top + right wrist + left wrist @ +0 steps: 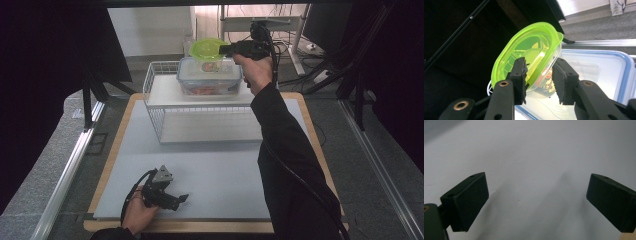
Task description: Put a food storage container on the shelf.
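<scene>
Right gripper view: right hand-held gripper [539, 82] stands narrowly parted around the green-lidded container's [529, 55] rim, pads apparently slack, container resting ahead atop the blue-rimmed box [599, 72], likely for stacking.

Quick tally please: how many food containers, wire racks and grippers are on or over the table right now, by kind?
Food containers: 2, a small clear tub with a lime-green lid sitting on a larger clear plastic box with a blue-rimmed lid
White wire racks: 1
Grippers: 2, left gripper and right gripper
Total: 5
</scene>
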Available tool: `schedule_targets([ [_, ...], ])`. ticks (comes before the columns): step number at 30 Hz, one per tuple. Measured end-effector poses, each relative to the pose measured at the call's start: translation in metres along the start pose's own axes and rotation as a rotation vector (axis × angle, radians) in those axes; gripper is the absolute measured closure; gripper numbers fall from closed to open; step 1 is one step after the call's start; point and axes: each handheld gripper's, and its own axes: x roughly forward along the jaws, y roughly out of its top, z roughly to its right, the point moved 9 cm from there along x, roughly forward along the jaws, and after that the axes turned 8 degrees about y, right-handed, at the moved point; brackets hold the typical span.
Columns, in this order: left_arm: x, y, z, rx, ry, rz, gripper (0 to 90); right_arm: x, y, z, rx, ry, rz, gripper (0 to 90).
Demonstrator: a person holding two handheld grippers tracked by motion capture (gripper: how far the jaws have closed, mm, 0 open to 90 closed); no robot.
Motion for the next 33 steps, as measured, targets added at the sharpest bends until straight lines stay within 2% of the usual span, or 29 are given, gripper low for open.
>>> schedule_targets([
  [7, 0.001, -0.001, 0.001, 0.004, -0.002, -0.006, 3.9, 0.000, 0.001, 0.003, -0.011, -0.025, 0.019, 57.8],
  [14, 0.001, -0.001, 0.001, 0.007, -0.003, -0.009, 3.9, -0.001, 0.002, 0.005, -0.021, -0.039, 0.038, 45.5],
  [19, 0.001, -0.001, 0.002, 0.006, -0.003, -0.009, 3.9, 0.000, 0.001, 0.006, -0.039, -0.026, 0.037, 33.6],
  [23, 0.001, 0.000, 0.002, 0.001, -0.005, -0.004, 3.9, -0.001, -0.001, 0.005, -0.036, 0.010, 0.029, 26.3],
  [26, 0.001, 0.000, 0.002, -0.003, -0.008, -0.002, 3.9, -0.005, -0.002, 0.003, -0.060, 0.036, 0.037, 20.7],
  [33, 0.001, 0.001, 0.002, -0.012, -0.010, 0.000, 3.9, -0.014, -0.008, -0.001, -0.118, 0.074, 0.027, 14.3],
])
